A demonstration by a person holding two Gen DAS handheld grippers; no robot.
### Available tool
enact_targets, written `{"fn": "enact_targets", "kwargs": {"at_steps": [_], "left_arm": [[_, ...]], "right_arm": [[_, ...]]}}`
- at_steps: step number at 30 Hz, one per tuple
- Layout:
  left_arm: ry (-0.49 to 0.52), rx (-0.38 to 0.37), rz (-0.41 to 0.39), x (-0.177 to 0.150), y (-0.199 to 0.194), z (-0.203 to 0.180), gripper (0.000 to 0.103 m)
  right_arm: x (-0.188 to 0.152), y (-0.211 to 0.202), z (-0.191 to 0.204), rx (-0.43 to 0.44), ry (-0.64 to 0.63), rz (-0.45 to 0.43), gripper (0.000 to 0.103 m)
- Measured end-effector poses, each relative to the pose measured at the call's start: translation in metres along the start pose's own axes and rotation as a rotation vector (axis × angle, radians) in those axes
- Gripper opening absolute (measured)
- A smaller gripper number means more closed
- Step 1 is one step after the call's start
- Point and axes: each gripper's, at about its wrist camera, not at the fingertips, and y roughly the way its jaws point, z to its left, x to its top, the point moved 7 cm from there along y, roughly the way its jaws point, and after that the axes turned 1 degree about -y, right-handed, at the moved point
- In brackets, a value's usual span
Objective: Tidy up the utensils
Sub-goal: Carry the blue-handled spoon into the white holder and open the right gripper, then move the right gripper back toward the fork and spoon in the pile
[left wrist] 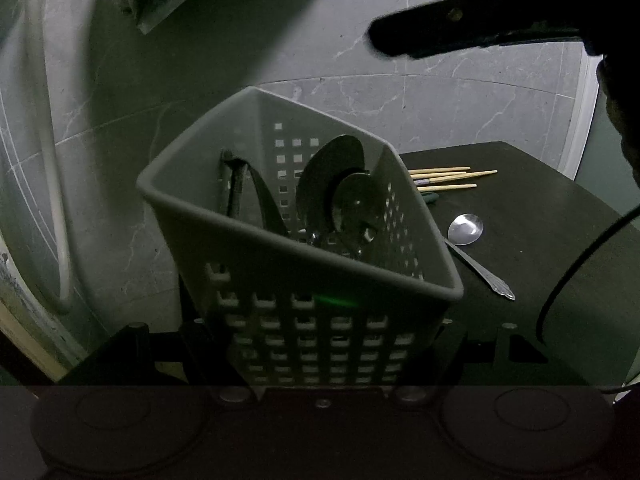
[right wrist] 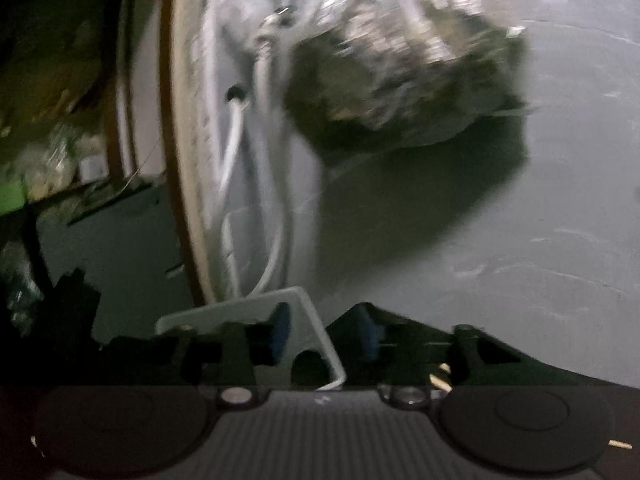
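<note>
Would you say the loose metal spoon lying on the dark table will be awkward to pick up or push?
Probably awkward. The spoon lies flat on the table, so jaws would likely find little edge to catch. Its polished bowl looks smooth, so it may slip. Pushed, it would more likely slide or pivot than roll, and being metal it should stay stiff.

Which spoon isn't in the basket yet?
The shiny spoon lying flat on the dark table, right of the grey basket. The other spoons stand inside the basket, bowls up.
</note>
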Motion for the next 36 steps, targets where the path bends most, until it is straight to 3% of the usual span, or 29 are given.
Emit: {"fn": "enact_targets", "kwargs": {"at_steps": [2, 6, 9, 17, 26, 36], "left_arm": [[-0.001, 0.0, 0.0, 0.0, 0.0, 0.0, 0.076], [0.002, 0.0, 0.002, -0.001, 0.0, 0.0, 0.076], [0.004, 0.0, 0.004, -0.001, 0.0, 0.0, 0.076], [0.005, 0.001, 0.005, -0.001, 0.001, 0.0, 0.076], [0.006, 0.007, 0.01, -0.002, 0.003, -0.001, 0.077], [0.004, 0.008, 0.011, -0.003, 0.003, -0.001, 0.077]], "right_arm": [[0.001, -0.008, -0.017, -0.05, 0.036, -0.021, 0.064], [-0.005, -0.023, -0.05, -0.155, 0.074, -0.034, 0.095], [-0.017, -0.032, -0.073, -0.235, 0.088, 0.001, 0.103], [-0.07, -0.046, -0.115, -0.38, 0.244, 0.154, 0.103], [-0.152, -0.031, -0.126, -0.406, 0.438, 0.35, 0.103], [-0.167, -0.01, -0.136, -0.405, 0.503, 0.34, 0.103]]}}
